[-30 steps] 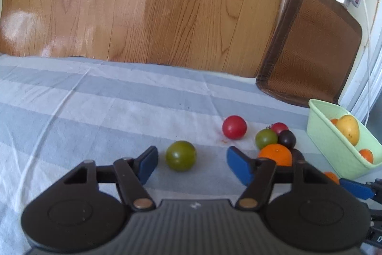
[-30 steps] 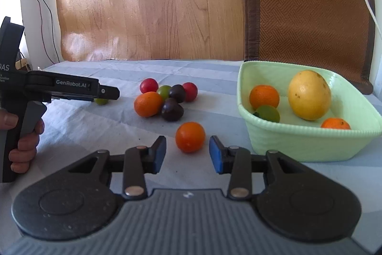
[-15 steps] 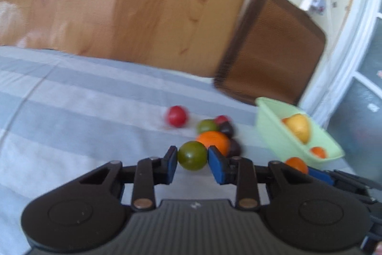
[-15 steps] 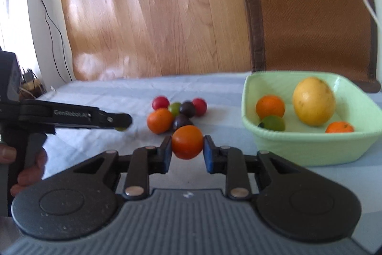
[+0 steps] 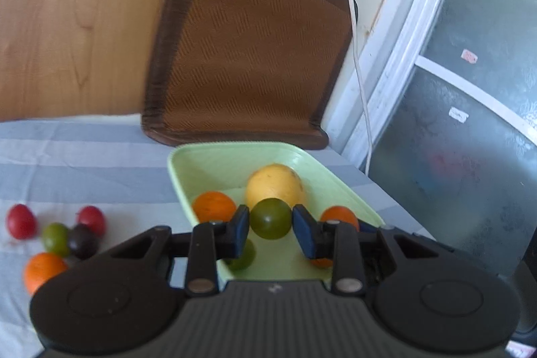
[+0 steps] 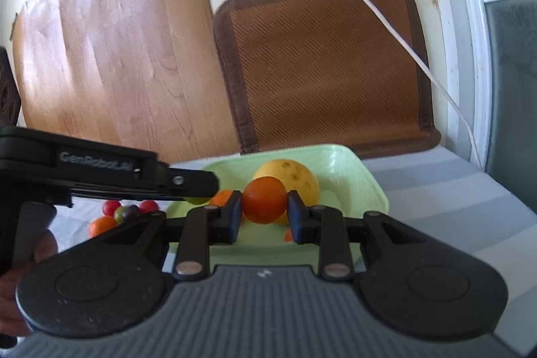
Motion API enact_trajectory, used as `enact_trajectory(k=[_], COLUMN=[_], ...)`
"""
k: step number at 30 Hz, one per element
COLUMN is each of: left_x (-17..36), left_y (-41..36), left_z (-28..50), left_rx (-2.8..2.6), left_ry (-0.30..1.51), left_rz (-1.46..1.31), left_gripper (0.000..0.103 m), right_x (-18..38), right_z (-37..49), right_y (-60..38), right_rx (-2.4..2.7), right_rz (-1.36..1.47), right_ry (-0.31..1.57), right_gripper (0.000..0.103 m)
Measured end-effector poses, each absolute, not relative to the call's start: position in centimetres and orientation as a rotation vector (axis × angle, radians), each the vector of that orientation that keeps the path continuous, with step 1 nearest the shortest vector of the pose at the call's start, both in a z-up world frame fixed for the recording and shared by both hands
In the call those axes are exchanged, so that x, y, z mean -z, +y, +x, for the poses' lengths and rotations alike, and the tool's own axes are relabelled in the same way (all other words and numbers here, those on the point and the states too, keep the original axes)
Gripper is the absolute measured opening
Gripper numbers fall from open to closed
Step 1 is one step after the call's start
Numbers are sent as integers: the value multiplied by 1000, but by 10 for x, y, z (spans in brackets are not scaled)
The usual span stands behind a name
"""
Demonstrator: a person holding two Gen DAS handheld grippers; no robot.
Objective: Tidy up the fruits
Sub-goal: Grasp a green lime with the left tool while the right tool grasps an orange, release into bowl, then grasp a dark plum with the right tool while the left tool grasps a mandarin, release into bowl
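My left gripper (image 5: 270,219) is shut on a green tomato (image 5: 270,218) and holds it above the pale green basket (image 5: 208,156). My right gripper (image 6: 264,200) is shut on an orange fruit (image 6: 264,199) and holds it over the same basket (image 6: 365,183). The basket holds a big yellow fruit (image 5: 273,183), two oranges (image 5: 213,207) and a green fruit (image 5: 242,255). Loose on the striped cloth at the left lie red tomatoes (image 5: 20,221), a green one (image 5: 55,238), a dark one (image 5: 82,241) and an orange (image 5: 42,269).
A brown woven mat (image 5: 248,49) leans on the wall behind the basket. A white cable (image 6: 402,46) hangs from a power strip. A glass door (image 5: 470,123) is at the right. The left gripper's body (image 6: 84,170) crosses the right wrist view.
Both grippers closed on their fruits, lifted them off the cloth and carried them rightwards over the basket.
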State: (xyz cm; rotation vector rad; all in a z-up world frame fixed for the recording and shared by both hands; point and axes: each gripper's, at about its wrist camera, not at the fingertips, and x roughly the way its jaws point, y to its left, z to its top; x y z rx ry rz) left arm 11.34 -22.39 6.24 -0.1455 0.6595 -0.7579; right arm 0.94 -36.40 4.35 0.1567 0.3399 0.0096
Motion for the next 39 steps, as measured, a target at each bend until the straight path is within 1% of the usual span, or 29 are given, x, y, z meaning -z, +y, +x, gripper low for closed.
enact_trajectory(k=[1,2,3,5,8,12,15,22,26,28,30,34,39], left_x=[-59,-55,-54,-52,-56,-68,-69,-38,-21,-15,-13,-15,-16], left_y=[-228,-228,-228,-225,-213,-176,-140,-51,-16,0,12,12,9], left_z=[114,113,114,113,114,108,98,75,71,74,79,79,68], left_rx=[759,760,761,754,741,698,608,357,235,212,231,265,306], left_ry=[668,669,674,674,668,611,573,577,586,598,609,593,549], left_rz=[-148,-160,-174,-201,-247,-300,-274,-209,-164,-195,-273,-273,-263], left_gripper=[30,32,34,36,36,36,36,36,36,36,36,36,36], right_x=[-44,-45,-44,-43,-43,-43,-42,-39,-42,-46,-52,-57,-37], right_z=[9,6,6,6,4,0,-3,-2,-6,-9,-12,-3,35], right_y=[-364,-366,-366,-370,-376,-385,-392,-388,-381,-371,-350,-300,-234], right_rx=[-5,0,17,33,58,114,132,115,92,49,-21,-177,-196], right_rz=[146,140,136,148,177,214,255,261,302,328,302,220,-69], right_ry=[330,318,318,320,299,247,226,221,230,239,242,311,484], right_gripper=[34,41,43,43,43,43,43,43,43,43,43,43,41])
